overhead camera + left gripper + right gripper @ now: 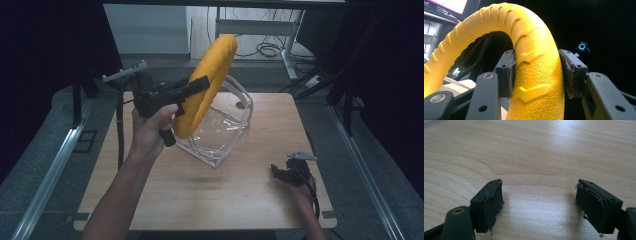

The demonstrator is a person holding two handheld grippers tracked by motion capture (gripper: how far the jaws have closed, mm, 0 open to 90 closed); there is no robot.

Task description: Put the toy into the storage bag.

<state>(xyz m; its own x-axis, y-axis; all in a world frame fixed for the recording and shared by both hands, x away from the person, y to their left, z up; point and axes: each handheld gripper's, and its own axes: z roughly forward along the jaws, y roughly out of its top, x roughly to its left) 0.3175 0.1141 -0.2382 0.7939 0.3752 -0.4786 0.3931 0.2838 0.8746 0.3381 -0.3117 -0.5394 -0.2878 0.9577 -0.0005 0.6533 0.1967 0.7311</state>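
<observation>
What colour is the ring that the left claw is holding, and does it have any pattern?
Yellow ring, pebbled with raised tread-like ridges; the left gripper view shows it best.

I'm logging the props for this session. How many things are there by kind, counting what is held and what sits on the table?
Yellow ring, held in the left claw: 1
Clear plastic bag on the table: 1
Total: 2

black hand-held gripper (539,205), frayed pads (492,202).
</observation>
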